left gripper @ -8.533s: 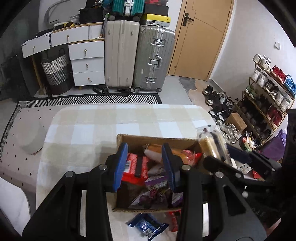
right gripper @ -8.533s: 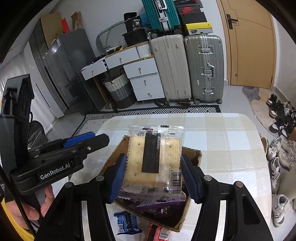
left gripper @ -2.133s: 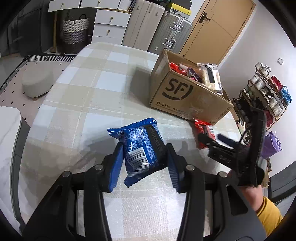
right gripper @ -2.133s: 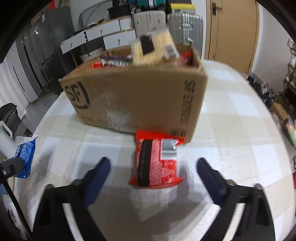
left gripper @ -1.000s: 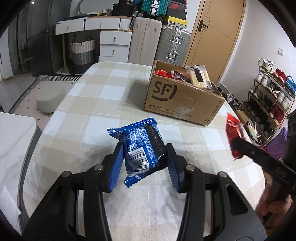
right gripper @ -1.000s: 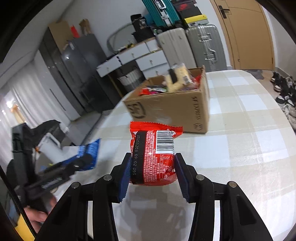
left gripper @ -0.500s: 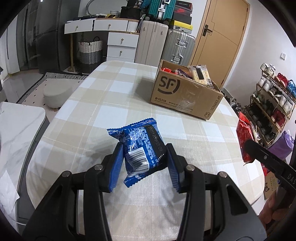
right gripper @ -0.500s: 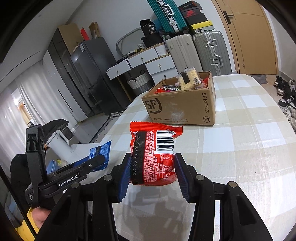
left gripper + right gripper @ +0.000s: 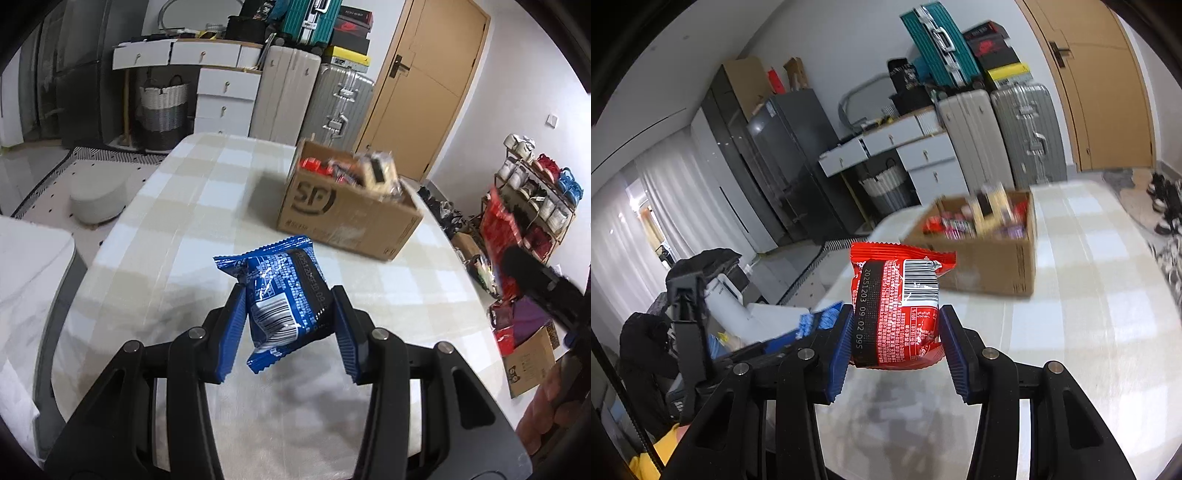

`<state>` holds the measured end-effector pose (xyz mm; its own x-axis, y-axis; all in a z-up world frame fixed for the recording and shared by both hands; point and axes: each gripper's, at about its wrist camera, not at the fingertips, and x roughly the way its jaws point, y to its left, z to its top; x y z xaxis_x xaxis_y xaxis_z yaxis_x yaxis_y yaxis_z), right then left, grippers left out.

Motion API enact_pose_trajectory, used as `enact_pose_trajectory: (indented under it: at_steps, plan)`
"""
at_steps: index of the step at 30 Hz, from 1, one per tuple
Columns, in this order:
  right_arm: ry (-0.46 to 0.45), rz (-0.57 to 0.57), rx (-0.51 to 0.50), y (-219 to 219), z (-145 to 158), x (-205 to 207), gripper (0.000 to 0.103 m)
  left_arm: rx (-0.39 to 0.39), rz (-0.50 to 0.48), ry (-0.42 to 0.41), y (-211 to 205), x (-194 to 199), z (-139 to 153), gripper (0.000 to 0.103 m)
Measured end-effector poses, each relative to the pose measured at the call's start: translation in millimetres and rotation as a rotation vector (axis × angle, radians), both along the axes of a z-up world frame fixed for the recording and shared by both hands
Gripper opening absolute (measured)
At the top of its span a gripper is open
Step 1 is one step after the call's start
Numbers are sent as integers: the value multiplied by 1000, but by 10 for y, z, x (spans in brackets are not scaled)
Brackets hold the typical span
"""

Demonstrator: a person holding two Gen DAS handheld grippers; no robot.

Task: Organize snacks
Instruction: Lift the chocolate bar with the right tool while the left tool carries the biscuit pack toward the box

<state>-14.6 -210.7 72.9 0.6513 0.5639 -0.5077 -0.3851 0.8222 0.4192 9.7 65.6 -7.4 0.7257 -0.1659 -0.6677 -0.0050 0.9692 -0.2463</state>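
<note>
the left gripper [image 9: 290, 328] is closed on a blue snack packet [image 9: 282, 301], its blue pads pressed against both sides, and holds it up off the checked table [image 9: 184, 229]. the right gripper [image 9: 894, 341] is closed the same way on a red snack packet [image 9: 895, 312], barcode facing the camera, also lifted clear of the table. from the left wrist view the red packet shows at the far right edge, well apart from the blue one.

the cardboard box [image 9: 343, 218] sits toward the far end of the table, open at the top and already holding several snacks, among them a cracker pack [image 9: 376, 173] that sticks up above the rim. both packets are well short of the box.

the step in hand looks like the carry: two loose snacks picked up, both on their way to be stowed. the next move calls for bringing each gripper over the open top, probably one at a time so they do not crowd each other, finding a gap beside the upright cracker pack, lowering a little, then opening the pads. the packets are light and puffy, so a drop from too high could bounce off the pile.
</note>
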Motion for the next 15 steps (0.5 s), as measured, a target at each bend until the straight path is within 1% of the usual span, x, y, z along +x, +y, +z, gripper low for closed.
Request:
enact_pose_trajectory:
  at_steps: [3, 7, 11, 15]
  plan:
    - [-47, 11, -10, 25, 320, 98, 46, 22, -7, -34, -15, 148, 249, 42]
    - [-91, 14, -30, 41, 701, 317, 46, 29, -19, -47, -48, 430, 576, 42]
    - [-89, -11, -33, 34, 960, 627, 46, 54, -28, -40, -112, 775, 817, 42]
    - [-92, -53, -63, 24, 1090, 999, 46, 57, -62, -25, -203, 1179, 990, 42]
